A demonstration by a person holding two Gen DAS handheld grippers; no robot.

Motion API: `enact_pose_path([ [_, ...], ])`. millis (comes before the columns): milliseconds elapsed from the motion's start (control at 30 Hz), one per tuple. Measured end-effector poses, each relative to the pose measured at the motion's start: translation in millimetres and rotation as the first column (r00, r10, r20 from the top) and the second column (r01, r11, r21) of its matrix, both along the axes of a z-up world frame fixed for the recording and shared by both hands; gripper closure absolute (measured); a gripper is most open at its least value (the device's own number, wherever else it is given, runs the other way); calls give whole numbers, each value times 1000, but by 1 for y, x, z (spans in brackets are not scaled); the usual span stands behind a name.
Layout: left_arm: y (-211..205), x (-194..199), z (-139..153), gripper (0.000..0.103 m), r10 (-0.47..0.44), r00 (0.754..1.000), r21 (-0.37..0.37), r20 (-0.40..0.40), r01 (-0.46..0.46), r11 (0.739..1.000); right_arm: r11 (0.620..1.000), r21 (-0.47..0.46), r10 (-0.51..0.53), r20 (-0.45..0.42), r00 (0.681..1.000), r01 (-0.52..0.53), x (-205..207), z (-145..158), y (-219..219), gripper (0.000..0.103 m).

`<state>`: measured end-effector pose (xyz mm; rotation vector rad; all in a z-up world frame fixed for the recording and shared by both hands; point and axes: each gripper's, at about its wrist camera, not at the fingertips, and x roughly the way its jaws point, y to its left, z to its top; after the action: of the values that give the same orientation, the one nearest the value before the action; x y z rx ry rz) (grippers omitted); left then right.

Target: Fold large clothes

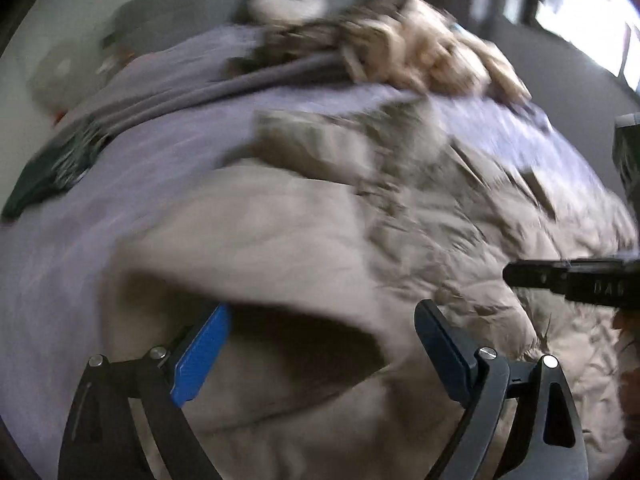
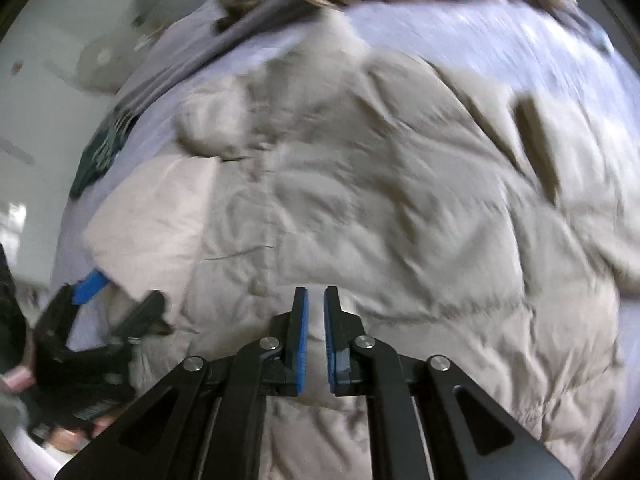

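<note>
A: Coat (image 2: 360,184), beige and puffy, is spread across the lilac bedsheet (image 1: 60,280), with a bare strip of sheet along its left edge. Left gripper (image 1: 320,320) has its fingers wide apart at a raised fold of coat.

B: Right gripper (image 2: 316,300) is nearly closed over the coat, thin gap, nothing pinched. Its side reads something like "DAS", blurry. Dark scarf (image 1: 52,168) left, tan heap (image 1: 420,48) behind.

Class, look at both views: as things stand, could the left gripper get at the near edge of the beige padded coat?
Probably yes. The left gripper is open, its jaws either side of the coat edge, with nothing between them. Blur hides whether it touches.
</note>
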<state>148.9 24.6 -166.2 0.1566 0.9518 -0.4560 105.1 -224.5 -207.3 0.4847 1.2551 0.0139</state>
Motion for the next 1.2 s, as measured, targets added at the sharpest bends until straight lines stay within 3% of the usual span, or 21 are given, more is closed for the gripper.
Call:
enact_pose_path([
  [67,40,12,7,10,88,996,-35,-23,-89,995,997,-32,70,37,997,-69,3,13,18,33],
  [100,55,19,6,10,126,991,-50,-41,-128,991,992,-52,114,73,991,-111,6,22,32,27],
  [200,104,47,-10,10,265,956,-79,-125,-276,958,957,-158,266,151,952,-242,15,44,79,25],
  [333,144,67,-48,10,346,897,-152,-275,-396,906,857,-364,444,162,881,-365,23,51,142,24],
  [400,147,70,-68,10,382,880,-95,-281,-421,902,771,-484,526,116,842,-415,29,39,175,24],
  [500,144,65,-84,10,413,867,-48,-278,-442,896,681,-579,574,43,818,-448,40,15,198,25],
  [567,142,63,-86,10,423,870,-21,-254,-442,897,659,-610,570,22,822,-440,50,8,200,25],
  [633,140,62,-85,10,420,877,0,-234,-432,902,693,-616,509,50,859,-375,59,12,184,25],
  [700,135,64,-84,10,409,887,24,-214,-414,910,797,-555,364,132,922,-236,65,25,140,25],
  [733,133,65,-82,10,407,890,34,-207,-409,912,838,-513,306,160,938,-186,65,29,121,24],
  [800,133,66,-74,14,418,892,58,-171,-414,908,937,-345,139,204,969,-62,61,34,65,24],
  [833,135,66,-68,32,418,896,55,-151,-415,908,960,-280,88,204,975,-28,59,33,49,24],
  [867,133,68,-61,48,411,901,49,-139,-409,911,987,-158,7,188,982,23,57,27,25,25],
  [900,130,72,-53,54,402,906,36,-130,-401,915,997,-35,-65,156,986,72,54,17,5,30],
  [933,129,74,-48,71,390,912,18,-123,-391,920,995,32,-102,133,986,99,52,10,-6,63],
  [967,124,78,-41,75,363,924,-7,-119,-367,930,984,124,-141,87,986,129,51,-2,-18,97],
  [1067,105,93,-33,75,279,953,-46,-118,-286,957,955,228,-203,29,979,191,47,-19,-31,97],
  [1200,89,106,-58,75,269,955,50,-122,-265,963,949,239,-229,67,971,207,38,-13,-41,98],
])
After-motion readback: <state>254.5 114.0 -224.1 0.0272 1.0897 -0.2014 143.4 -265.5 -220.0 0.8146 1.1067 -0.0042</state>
